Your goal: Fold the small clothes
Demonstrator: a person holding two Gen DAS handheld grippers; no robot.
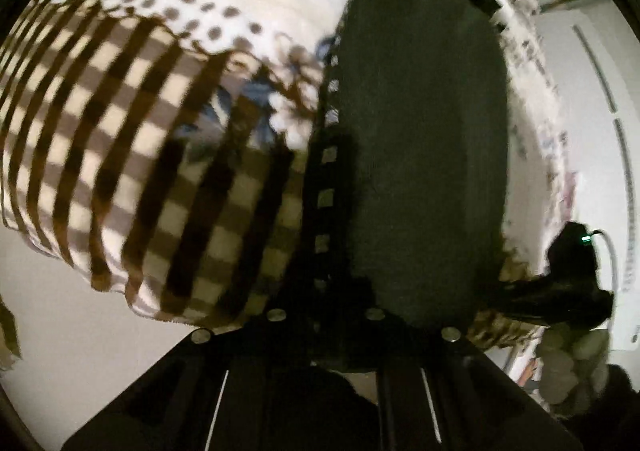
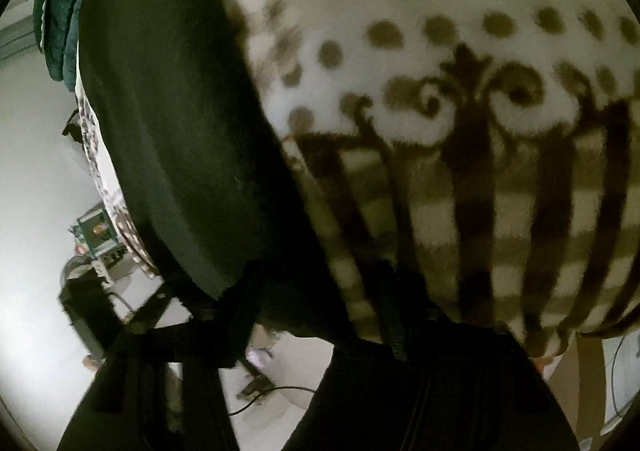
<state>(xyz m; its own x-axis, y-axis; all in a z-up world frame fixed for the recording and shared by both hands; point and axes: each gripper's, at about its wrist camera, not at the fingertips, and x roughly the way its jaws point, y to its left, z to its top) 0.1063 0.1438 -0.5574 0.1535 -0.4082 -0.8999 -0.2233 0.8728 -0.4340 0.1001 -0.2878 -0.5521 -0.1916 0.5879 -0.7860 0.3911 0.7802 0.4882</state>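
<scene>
A dark green garment [image 1: 424,155] hangs close before the left wrist camera, over a white blanket with brown checks and dots [image 1: 120,139]. My left gripper [image 1: 332,307] looks shut on the garment's lower edge; its fingers are mostly hidden by cloth. In the right wrist view the same dark garment [image 2: 168,123] fills the left half, the patterned blanket [image 2: 460,171] the right. My right gripper [image 2: 320,315] looks shut on the garment's edge; its fingers [image 2: 394,315] are dark and blurred.
The other gripper's black body [image 1: 568,283] shows at lower right in the left view, by a white wall. Folded dark green clothes [image 2: 56,11] lie at top left in the right view. Floor clutter and cables [image 2: 96,235] lie below.
</scene>
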